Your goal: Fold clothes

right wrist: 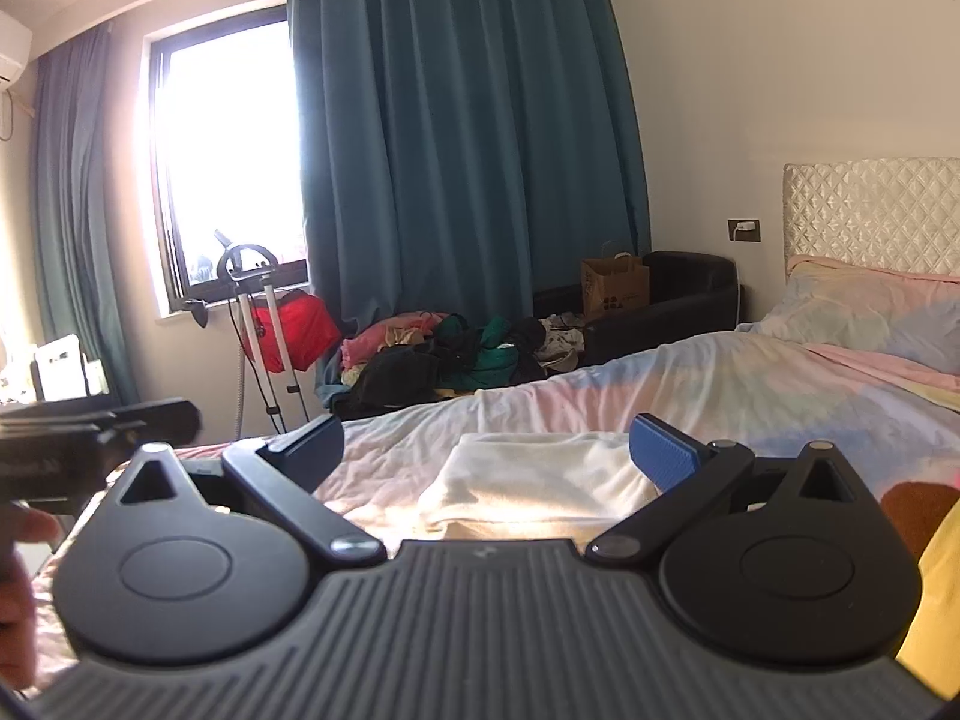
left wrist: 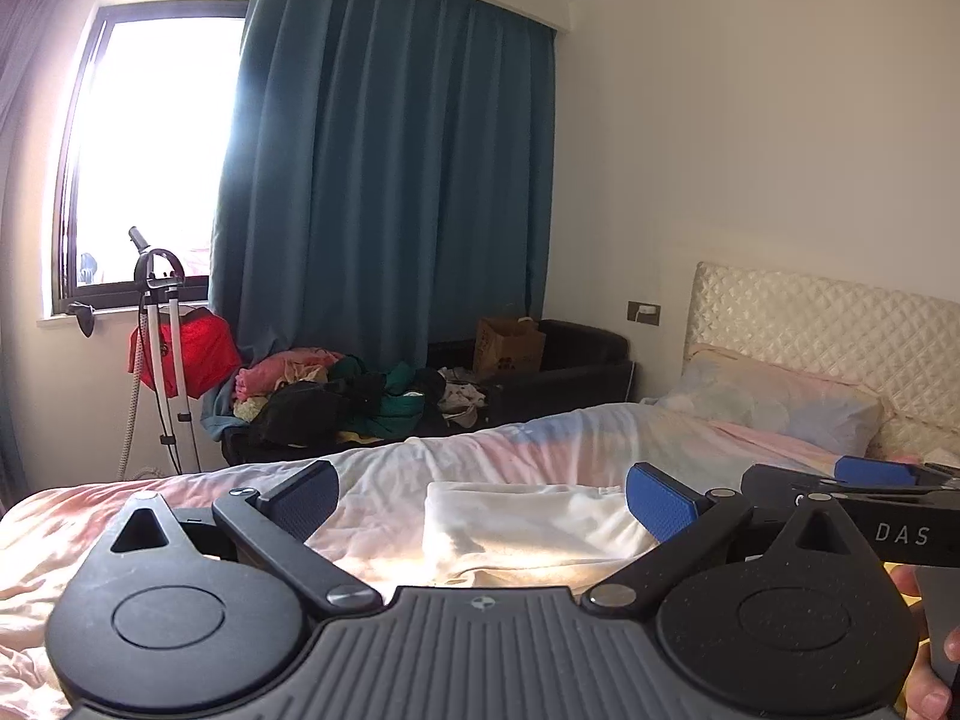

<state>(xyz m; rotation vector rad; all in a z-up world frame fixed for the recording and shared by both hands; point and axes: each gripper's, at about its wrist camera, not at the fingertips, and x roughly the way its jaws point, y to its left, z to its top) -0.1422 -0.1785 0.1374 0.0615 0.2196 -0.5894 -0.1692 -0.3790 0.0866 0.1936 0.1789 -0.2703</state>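
A: What did the two tools look like at that moment?

B: The left gripper [left wrist: 483, 501], black with blue ribbed pads, stood with its jaws spread as wide as they go, and nothing was between them. The right gripper [right wrist: 486, 456], same build, was equally wide apart and empty-handed.

A: And the clothing?

B: A cream-white folded soft fabric garment [left wrist: 528, 525] lay flat on the pastel pink-and-blue bedsheet [left wrist: 540, 438], ahead of both tools and apart from the pads. From the right wrist view it sat just beyond the open jaws, touching neither pad.

A: Were the tools close together?

B: Side by side. The right gripper's black body, lettered "DAS", showed at the right edge of the left wrist view, with fingers of the person's hand [left wrist: 933, 678] around its handle.

A: Anything else in the room?

B: A heap of mixed coloured clothes [right wrist: 444, 354] on the floor under the long teal curtain [right wrist: 468, 138], a brown paper bag [right wrist: 615, 288] on a black seat, and a pastel pillow [right wrist: 864, 318] against the quilted cream headboard [right wrist: 870, 210].
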